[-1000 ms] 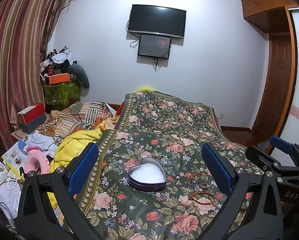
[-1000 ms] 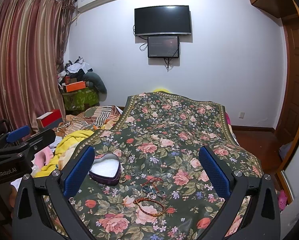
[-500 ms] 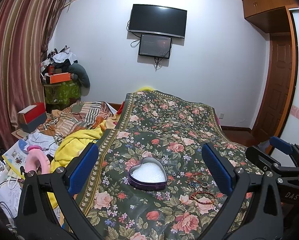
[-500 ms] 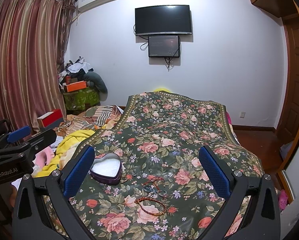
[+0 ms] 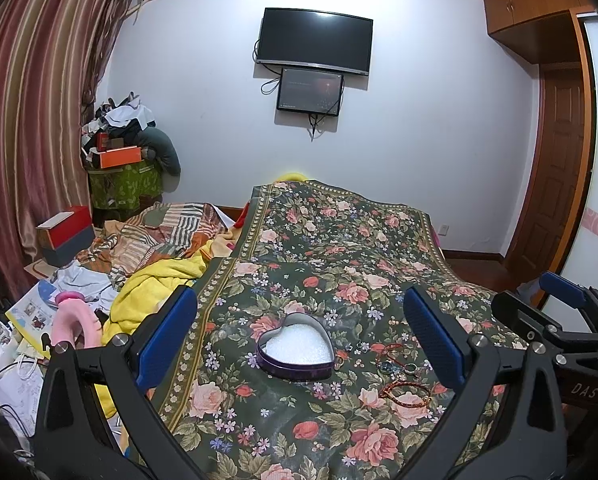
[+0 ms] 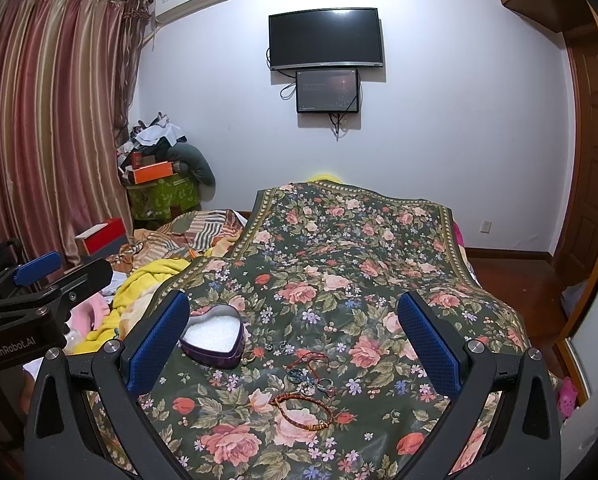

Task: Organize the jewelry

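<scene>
A purple heart-shaped tin (image 5: 297, 350) (image 6: 214, 338) with white padding lies open on the floral cloth. To its right are a braided red bracelet (image 5: 405, 393) (image 6: 303, 412), a red cord with round charms (image 6: 308, 366) (image 5: 391, 356) and small rings (image 6: 247, 357). My left gripper (image 5: 299, 344) hovers open above the near end of the bed, and the tin shows between its blue pads. My right gripper (image 6: 293, 340) is open too, with the jewelry between its fingers. Nothing is held. The opposite gripper appears at the edge of both views.
The floral cloth (image 6: 339, 248) covers the bed, dropping off at its right edge. Yellow and striped blankets (image 5: 155, 264) are heaped on the left, with boxes (image 5: 65, 232) and clutter by the curtain. A TV (image 6: 325, 38) hangs on the far wall; a wooden door (image 5: 555, 168) stands at right.
Both views have drifted only slightly; the tin and jewelry sit a touch further right in the frames. Both grippers stay open and empty.
</scene>
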`<state>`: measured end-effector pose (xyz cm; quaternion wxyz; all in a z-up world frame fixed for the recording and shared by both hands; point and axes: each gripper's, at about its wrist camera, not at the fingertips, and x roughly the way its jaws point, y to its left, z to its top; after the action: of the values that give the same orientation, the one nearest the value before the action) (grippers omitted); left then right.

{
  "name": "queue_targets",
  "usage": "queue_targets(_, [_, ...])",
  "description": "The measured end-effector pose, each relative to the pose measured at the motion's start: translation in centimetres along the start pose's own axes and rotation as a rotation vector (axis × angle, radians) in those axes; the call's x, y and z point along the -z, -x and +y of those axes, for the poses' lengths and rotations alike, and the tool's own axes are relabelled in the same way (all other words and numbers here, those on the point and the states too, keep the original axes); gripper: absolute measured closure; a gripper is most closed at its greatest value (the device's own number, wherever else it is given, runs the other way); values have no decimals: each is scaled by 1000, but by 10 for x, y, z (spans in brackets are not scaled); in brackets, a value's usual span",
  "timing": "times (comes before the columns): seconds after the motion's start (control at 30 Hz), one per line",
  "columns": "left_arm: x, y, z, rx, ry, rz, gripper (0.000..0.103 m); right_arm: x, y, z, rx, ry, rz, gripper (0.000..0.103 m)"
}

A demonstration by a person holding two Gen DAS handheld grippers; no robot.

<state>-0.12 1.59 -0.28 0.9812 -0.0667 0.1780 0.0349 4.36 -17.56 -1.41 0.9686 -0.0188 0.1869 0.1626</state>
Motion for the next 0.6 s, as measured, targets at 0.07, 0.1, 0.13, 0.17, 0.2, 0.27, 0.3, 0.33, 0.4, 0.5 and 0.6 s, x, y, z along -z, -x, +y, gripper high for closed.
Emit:
queue_targets(0.07, [0,0,0,-1,0,0,0,1,1,-1,-2,-1,1,0])
queue_targets(0.1, [0,0,0,-1,-1,0,0,1,1,0,-3,-1,1,0])
queue_targets(0.13, [0,0,0,0,0,0,0,2,1,1,-2,-2,1,0])
queue_targets(0.17, [0,1,0,1,-2,0,0,3,1,2,-3,-3,2,0])
queue_targets(0.2, [0,0,0,1,-2,1,0,2,2,0,-4,-4,3,0])
queue_targets(0.27, [0,1,0,0,-4,1,0,2,1,-1,-5,-5,4,0])
queue_targets(0.3, [0,0,0,1,-3,1,0,2,2,-1,-5,-5,5,0])
queue_targets(0.33, [0,1,0,1,-2,1,0,2,1,-2,-6,-5,5,0])
queue_targets(0.4, [0,0,-1,0,-3,2,0,2,1,-1,-6,-6,5,0])
queue_targets(0.5, [0,0,-1,0,-3,1,0,2,1,-1,-6,-5,5,0])
queue_targets(0.6, [-1,-1,-1,-1,-5,2,0,2,1,-2,-7,-4,6,0])
